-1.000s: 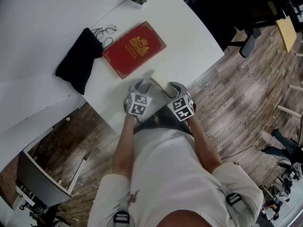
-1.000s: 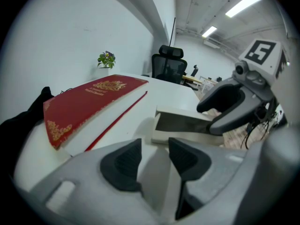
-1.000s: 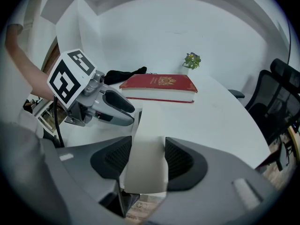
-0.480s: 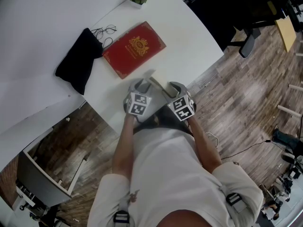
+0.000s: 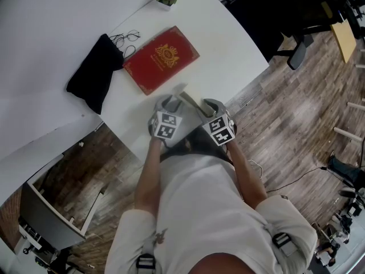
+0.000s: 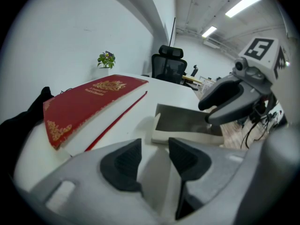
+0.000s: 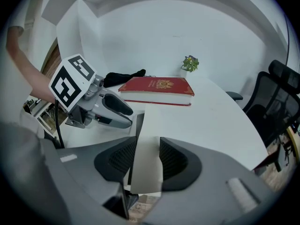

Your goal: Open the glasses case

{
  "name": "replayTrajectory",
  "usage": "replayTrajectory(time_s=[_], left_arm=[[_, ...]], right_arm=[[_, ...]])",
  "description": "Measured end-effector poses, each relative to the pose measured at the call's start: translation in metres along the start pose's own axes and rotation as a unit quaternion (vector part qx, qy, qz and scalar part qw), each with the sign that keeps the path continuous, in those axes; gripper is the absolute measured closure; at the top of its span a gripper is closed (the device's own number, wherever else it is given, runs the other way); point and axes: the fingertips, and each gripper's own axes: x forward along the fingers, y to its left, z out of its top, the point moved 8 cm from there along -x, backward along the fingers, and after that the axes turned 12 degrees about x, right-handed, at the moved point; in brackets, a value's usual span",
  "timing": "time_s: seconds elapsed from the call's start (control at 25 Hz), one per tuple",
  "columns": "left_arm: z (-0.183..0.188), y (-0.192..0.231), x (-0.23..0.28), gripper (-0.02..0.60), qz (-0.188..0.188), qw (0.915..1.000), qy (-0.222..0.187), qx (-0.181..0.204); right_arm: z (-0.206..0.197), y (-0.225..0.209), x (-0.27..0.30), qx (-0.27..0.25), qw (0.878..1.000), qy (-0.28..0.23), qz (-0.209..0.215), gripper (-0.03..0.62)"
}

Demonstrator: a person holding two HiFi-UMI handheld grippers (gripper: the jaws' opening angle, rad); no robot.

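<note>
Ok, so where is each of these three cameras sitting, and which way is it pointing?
Head view: on the person's head, facing steeply down at table, red book and glasses case; forearms, torso, left tool, right tool show.
Left gripper view: on the left tool, facing along its parted jaws over the open case towards the book; right tool at right.
Right gripper view: on the right tool, facing the book; jaws have just been closing on the case's lid; left tool, forearm at left.
All three share book and case.
</note>
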Motion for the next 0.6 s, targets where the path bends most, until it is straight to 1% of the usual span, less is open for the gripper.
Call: replayTrajectory(time_s=[0.24, 0.6], left_arm=[[0.0040, 0.0012, -0.0013, 0.399, 0.001, 1.0000, -0.006, 0.004], [0.0015, -0.0001, -0.0005, 0.399, 0.002, 1.0000, -0.001, 0.002]], right_arm=[[0.0011, -0.0018, -0.0011, 0.002, 1.000, -0.004, 0.000, 0.453], [0.0028, -0.0055, -0.0036, 0.004, 1.000, -0.011, -0.001, 0.479]])
